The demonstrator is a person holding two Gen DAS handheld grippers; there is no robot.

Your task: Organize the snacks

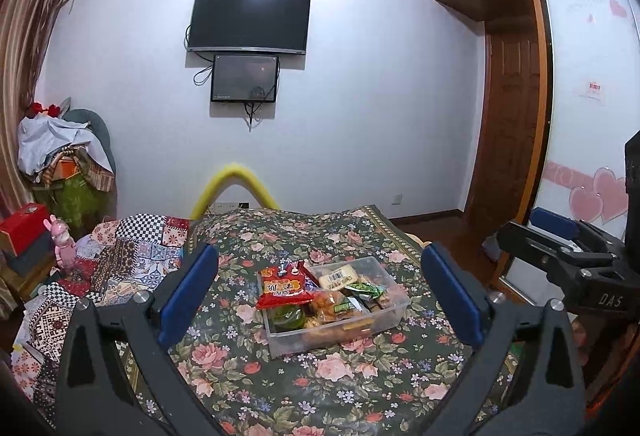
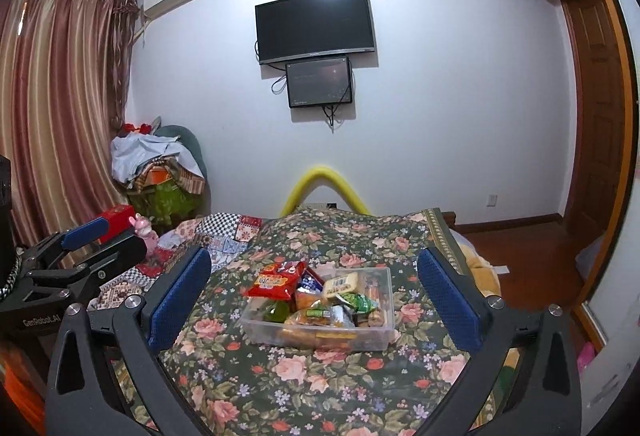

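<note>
Bin: we see a clear plastic one sitting on the bed, near the middle of the floral cover, and it is packed with snacks.
Red bag: we find it at the bin's left end, lying on top of the pile and sticking out past the rim; in the right view it shows at.
Pale pack: we see it with a barcode label, resting high in the bin toward the far side, just right of the red bag.
Green packs: we spot these among the wrapped pieces in the middle of the bin.
Left hand-held gripper: we see its blue-padded fingers spread wide with nothing between them, held above the bed on our side of the bin and apart from it.
Right hand-held gripper: we see it likewise wide apart and holding nothing, clear of the bin; from the left view its fingers look parted too, well right of the bin.
TV: we see it dark on the far wall, with a smaller screen just below.
Curtain: we see it hanging at the left of the room.
</note>
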